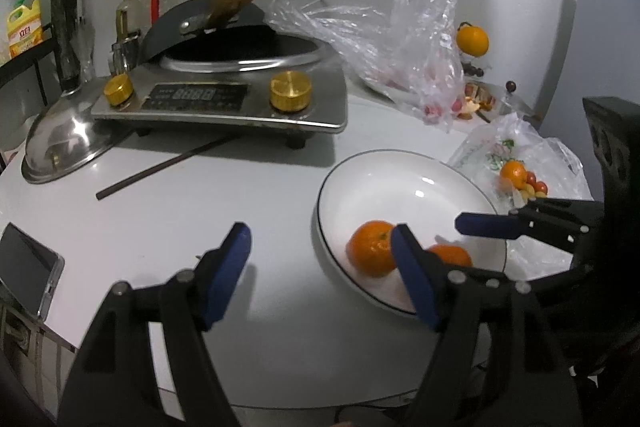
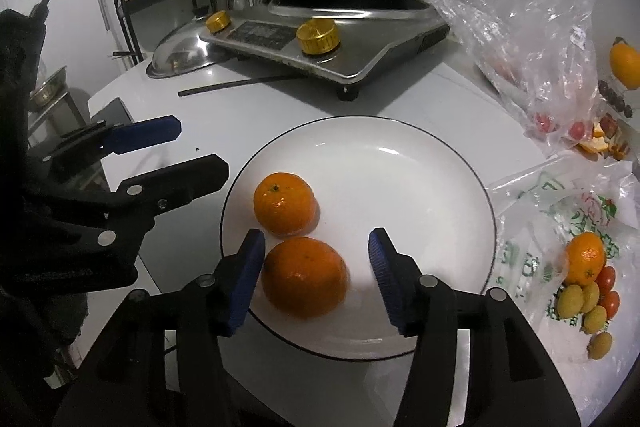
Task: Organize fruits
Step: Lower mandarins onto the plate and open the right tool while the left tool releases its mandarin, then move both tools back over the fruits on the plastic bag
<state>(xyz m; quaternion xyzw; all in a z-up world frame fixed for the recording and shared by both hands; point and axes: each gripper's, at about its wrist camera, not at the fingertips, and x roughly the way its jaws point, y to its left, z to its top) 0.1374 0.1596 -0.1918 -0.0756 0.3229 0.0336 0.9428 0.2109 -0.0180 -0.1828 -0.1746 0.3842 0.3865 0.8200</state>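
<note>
A white plate [image 2: 360, 143] with a dark rim holds two oranges. My right gripper [image 2: 316, 243] hangs over its near side, open, with the nearer orange [image 2: 304, 277] between its blue pads; the left pad is close against it and the right pad stands clear. The farther orange [image 2: 284, 203] lies just beyond. My left gripper [image 1: 320, 239] is open and empty at the plate's left edge [image 1: 400, 179], its right finger in front of the oranges [image 1: 370, 247]. On a printed plastic bag to the right lie another orange [image 2: 584, 257], cherry tomatoes [image 2: 608, 279] and small yellow fruits [image 2: 576, 301].
An induction cooker [image 1: 224, 99] with a wok stands at the back, a steel lid [image 1: 64, 143] to its left and a dark chopstick [image 1: 168, 163] in front. A crumpled clear bag [image 1: 400, 39] and an orange [image 1: 473, 41] sit back right. A phone [image 1: 28, 267] lies near left.
</note>
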